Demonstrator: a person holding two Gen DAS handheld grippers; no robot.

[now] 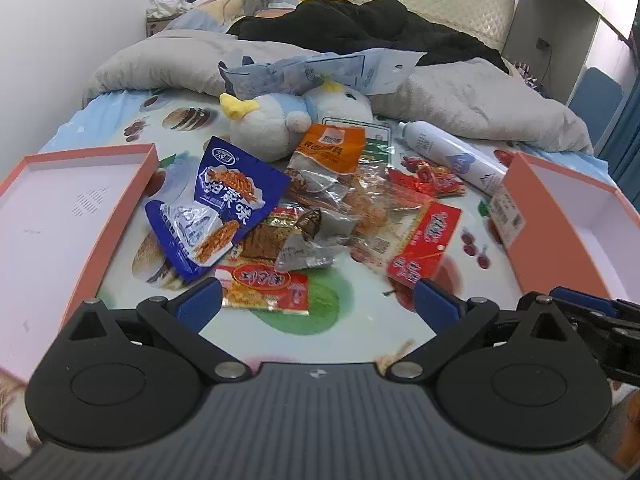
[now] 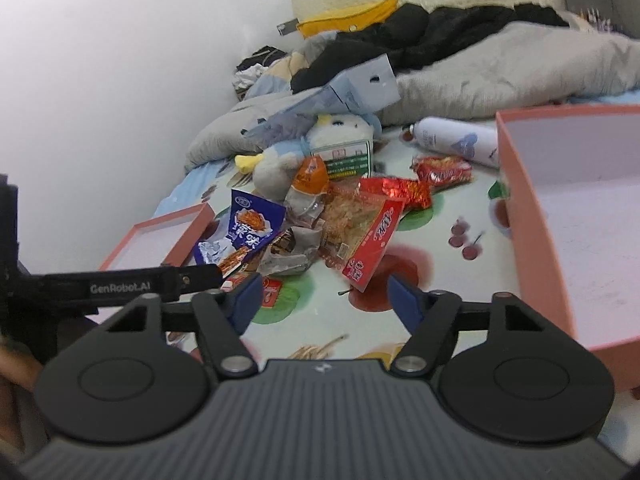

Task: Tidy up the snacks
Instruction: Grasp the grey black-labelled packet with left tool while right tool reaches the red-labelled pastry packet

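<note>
— Snacks [image 1: 320, 216] heaped mid-bed on the fruit-print sheet [image 1: 320, 320], between two pink boxes.

— Confirmed. Shallow pink lid [image 1: 60, 216] to the left of the heap, deeper pink box [image 1: 560, 232] to the right, both showing white insides.

— Blue packet [image 1: 236, 188] propped at the heap's left edge, tilted up, resting on a smaller blue-and-silver pack [image 1: 188, 228]. Orange pouch [image 1: 334, 148] behind. Long red-edged bag [image 1: 424, 240] lying toward the right. Small red packet [image 1: 264, 286] nearest, flat.

— Noted from the right wrist too: same red-edged bag [image 2: 372, 240] angled toward the camera. Shiny red wrappers [image 2: 442, 170] further back.

— Behind the heap: plush penguin [image 1: 280, 124], white spray can [image 1: 452, 152] on its side, grey blanket [image 1: 480, 96], black clothing [image 1: 360, 24].

— Left gripper [image 1: 318, 302]?

— Jaws wide apart, nothing between the pads. Hanging over bare sheet, just short of the small red packet.

— Right gripper [image 2: 324, 300]?

— Jaws parted, somewhat narrower, empty. Low end of the red-edged bag just ahead of the tips, not touching. Left gripper's black finger [image 2: 192, 276] crossing in at the side.
</note>
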